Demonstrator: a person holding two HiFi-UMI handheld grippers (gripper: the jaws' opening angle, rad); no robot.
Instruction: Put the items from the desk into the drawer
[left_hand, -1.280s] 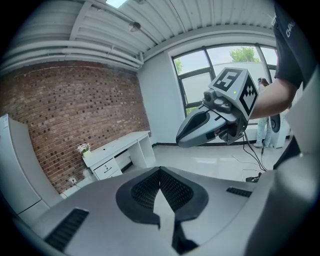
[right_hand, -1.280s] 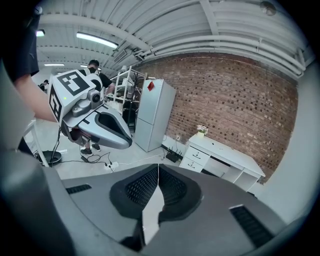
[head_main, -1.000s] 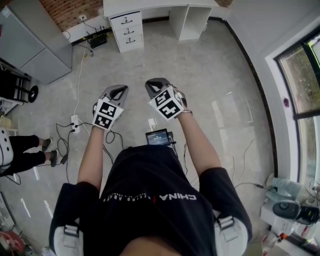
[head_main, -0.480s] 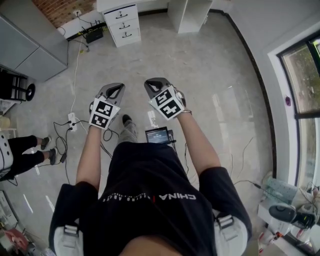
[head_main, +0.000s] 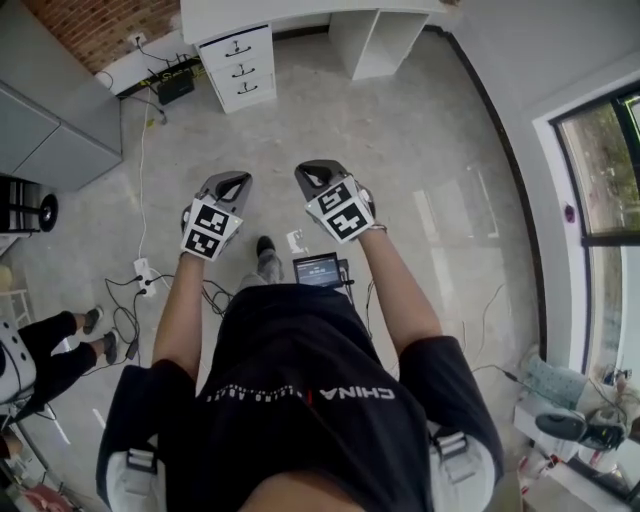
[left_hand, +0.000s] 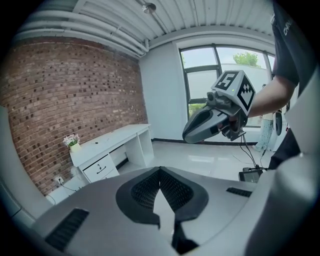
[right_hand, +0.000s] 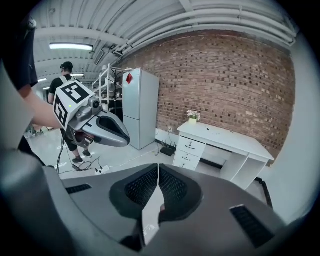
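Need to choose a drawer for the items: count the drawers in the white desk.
3, stacked in the unit at the white desk's left end in the head view: top drawer, middle drawer, bottom drawer. All look shut.

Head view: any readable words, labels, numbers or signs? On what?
"CHINA": on the person's black shirt, upside down in this view.
Smaller print beside it on the shirt: too blurred to read.
Screen on the floor: too small to read.
Nothing else is legible.

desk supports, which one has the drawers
The drawer stack under the flower pot, at the end of the desk nearer the grey cabinet; the other support is open shelving.
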